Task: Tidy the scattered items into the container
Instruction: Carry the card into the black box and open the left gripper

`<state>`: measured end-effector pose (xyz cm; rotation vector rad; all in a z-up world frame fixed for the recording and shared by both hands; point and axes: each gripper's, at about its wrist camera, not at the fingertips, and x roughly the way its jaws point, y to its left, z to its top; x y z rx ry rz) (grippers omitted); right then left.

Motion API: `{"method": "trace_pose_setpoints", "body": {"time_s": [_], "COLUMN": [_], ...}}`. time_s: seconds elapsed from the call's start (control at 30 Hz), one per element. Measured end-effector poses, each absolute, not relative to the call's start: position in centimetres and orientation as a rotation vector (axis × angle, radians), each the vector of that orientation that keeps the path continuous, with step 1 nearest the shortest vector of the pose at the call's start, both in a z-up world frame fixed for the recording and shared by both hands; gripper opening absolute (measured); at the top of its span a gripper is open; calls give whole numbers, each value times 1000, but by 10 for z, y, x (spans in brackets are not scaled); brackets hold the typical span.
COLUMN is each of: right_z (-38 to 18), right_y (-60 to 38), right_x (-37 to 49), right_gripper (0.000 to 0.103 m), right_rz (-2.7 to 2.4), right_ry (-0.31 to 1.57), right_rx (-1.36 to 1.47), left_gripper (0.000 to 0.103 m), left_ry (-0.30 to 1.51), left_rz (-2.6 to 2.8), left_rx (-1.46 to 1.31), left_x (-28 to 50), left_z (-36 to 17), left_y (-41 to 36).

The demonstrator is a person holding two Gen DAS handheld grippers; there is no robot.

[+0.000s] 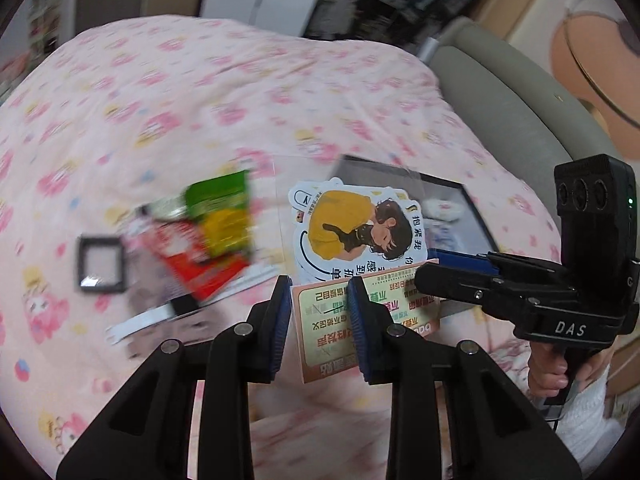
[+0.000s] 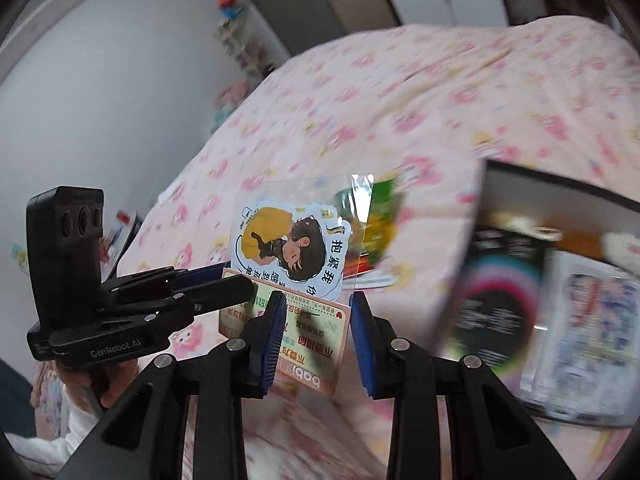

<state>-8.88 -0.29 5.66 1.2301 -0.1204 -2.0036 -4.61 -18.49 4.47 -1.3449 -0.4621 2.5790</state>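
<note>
A clear sticker pack [image 1: 356,236] with a cartoon of a person in yellow and a pink header card is held upright above the bed, between both grippers. In the left wrist view my left gripper [image 1: 320,320] has its jaws apart around the card, and the right gripper [image 1: 452,272] comes in from the right, closed on the card's edge. In the right wrist view my right gripper [image 2: 316,328] brackets the pack [image 2: 292,252], and the left gripper [image 2: 224,286] clamps it from the left. A black-rimmed box [image 1: 460,212] [image 2: 560,280] holds several items.
A blurred pile of packets, green, yellow and red [image 1: 212,232], lies on the pink patterned bedspread [image 1: 200,100]. A small black square frame [image 1: 100,264] lies left of it. A grey padded bed edge [image 1: 500,92] runs along the right. White wall [image 2: 100,80] at left.
</note>
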Motion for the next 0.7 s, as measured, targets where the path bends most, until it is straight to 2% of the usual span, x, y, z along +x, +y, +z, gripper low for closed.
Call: {"method": "trace_pose_setpoints", "body": {"time_s": [0.17,0.43,0.57,0.7], "right_z": [56,1,-28,-38], "right_y": [79,189,225,226], "right_x": [-107,-168,-188,-191], "right_gripper": [29,29,29,30], "right_rz": [-2162,-2329,-2346,-2385], "right_ry": [-141,-227,-353,-259], "right_rx": [1257,1420,1467,1489], "left_gripper": [27,27,27,28], "left_ry": [-347,-217,-235,-206], "left_rz": [2468,2242,2161,2116], "left_rx": [-1358,-1539,-1640,-1680], "left_x": [-102,-194,-211,-212], "left_z": [46,-8,-44,-62], "left_y": [-102,21,50,62]}}
